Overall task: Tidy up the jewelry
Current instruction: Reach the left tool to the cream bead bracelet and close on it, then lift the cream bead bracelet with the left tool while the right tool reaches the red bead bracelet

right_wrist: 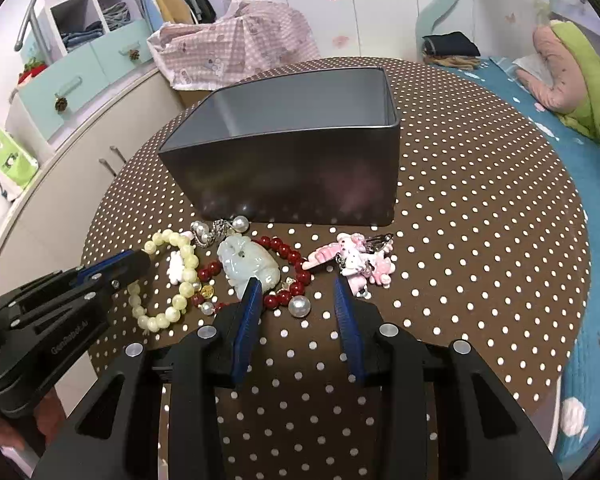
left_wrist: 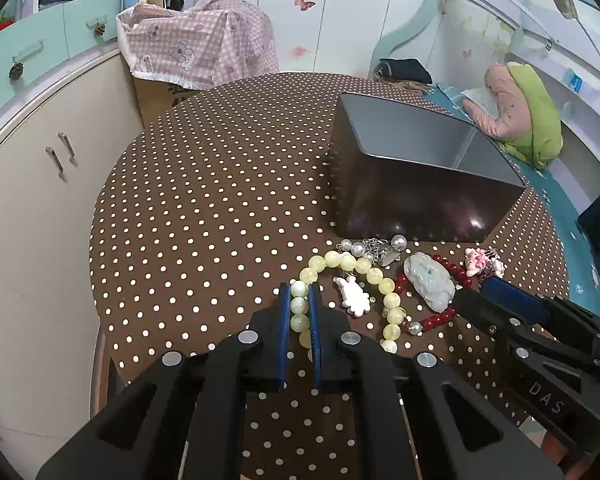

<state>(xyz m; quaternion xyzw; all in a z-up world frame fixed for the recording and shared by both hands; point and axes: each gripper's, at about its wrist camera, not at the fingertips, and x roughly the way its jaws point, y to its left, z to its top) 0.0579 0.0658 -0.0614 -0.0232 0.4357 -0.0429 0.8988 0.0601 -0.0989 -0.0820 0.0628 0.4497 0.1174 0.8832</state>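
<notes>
On the dotted brown tablecloth (left_wrist: 220, 200) lies a heap of jewelry in front of a dark metal tin (left_wrist: 420, 200) (right_wrist: 300, 184). My left gripper (left_wrist: 300, 292) (right_wrist: 140, 262) is shut on the yellow bead bracelet (left_wrist: 356, 262) (right_wrist: 180, 300), with beads pinched between its blue pads. My right gripper (right_wrist: 296, 284) (left_wrist: 476, 288) stands partly open over the red bead bracelet (right_wrist: 288, 250) (left_wrist: 440, 318) and a loose pearl (right_wrist: 299, 306). Its left pad touches the pale jade pendant (right_wrist: 246, 260) (left_wrist: 430, 278), and its right pad is beside the pink charms (right_wrist: 364, 264) (left_wrist: 480, 260).
A white charm (left_wrist: 354, 294) lies inside the yellow loop. Pearls on a silver chain (left_wrist: 380, 248) sit against the tin's front wall. The tin's inside looks bare. Cabinets (left_wrist: 52, 160) stand left of the table, and a bed with a teal cover (right_wrist: 560, 160) is on the right.
</notes>
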